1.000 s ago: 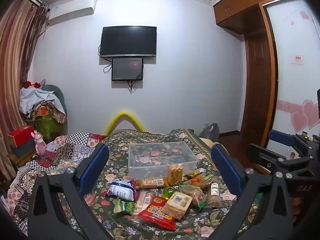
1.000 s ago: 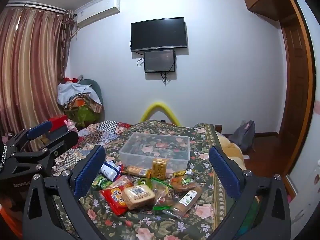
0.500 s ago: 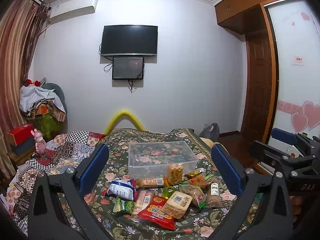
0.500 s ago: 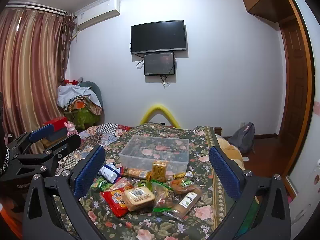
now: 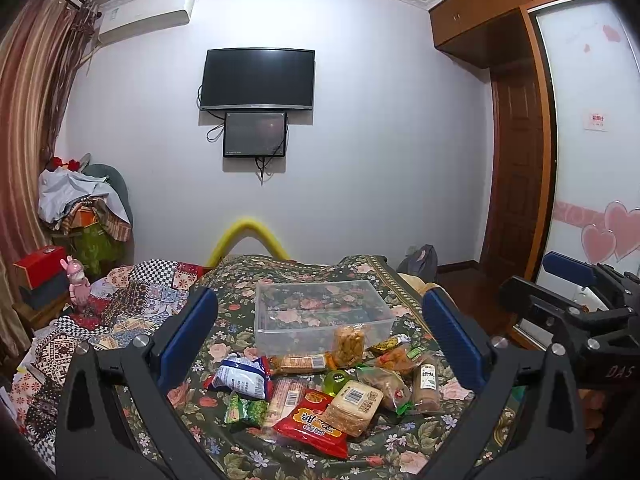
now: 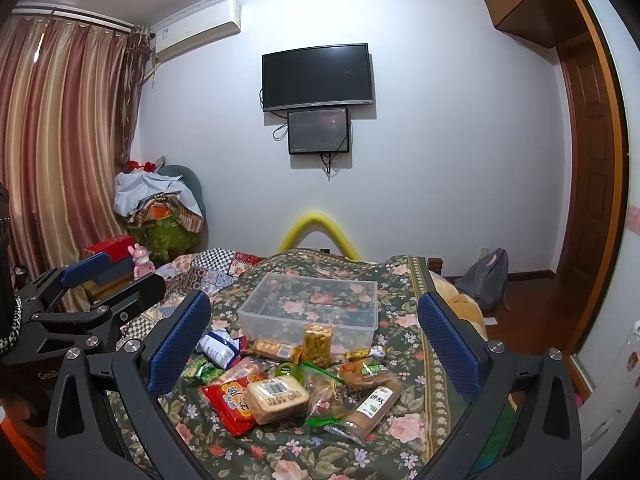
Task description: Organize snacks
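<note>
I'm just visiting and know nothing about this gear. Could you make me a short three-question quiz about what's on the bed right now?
1. True or false: the clear plastic bin already holds snacks.
2. Which lies nearer the cameras: A) the red snack packet or B) the bin?
3. Fill in: the left gripper and right gripper both hold ____.

Key:
1. False; only the floral bedspread shows through it.
2. A.
3. Nothing; both are open above the pile.
</note>
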Action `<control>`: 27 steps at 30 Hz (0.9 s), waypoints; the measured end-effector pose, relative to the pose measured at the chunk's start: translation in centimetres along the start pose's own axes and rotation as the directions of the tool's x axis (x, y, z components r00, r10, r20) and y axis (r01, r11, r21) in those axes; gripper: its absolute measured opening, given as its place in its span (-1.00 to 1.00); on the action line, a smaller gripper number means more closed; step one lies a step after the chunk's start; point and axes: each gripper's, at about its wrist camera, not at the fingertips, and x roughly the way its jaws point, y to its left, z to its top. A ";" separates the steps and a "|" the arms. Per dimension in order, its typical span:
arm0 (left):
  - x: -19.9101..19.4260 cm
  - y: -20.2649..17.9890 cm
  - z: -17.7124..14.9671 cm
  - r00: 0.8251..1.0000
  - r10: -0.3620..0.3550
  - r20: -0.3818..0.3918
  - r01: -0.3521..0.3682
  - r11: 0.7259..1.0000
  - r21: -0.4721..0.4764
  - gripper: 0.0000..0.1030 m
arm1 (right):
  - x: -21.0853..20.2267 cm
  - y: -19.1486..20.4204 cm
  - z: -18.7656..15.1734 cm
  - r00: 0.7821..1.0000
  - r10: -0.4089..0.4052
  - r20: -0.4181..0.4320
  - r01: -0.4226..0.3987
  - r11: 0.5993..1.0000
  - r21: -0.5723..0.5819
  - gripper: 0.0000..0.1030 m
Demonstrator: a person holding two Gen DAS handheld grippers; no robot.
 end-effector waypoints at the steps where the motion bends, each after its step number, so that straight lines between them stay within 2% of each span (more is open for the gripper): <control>1: 0.0 0.0 0.0 1.000 -0.002 -0.001 0.002 1.000 0.000 1.00 | 0.0 0.0 0.0 1.000 -0.001 0.000 0.001 1.000 0.000 1.00; 27: 0.1 -0.2 -0.1 1.000 -0.006 -0.009 0.006 1.000 0.001 1.00 | 0.0 0.0 -0.1 1.000 0.000 0.002 0.000 1.000 0.003 1.00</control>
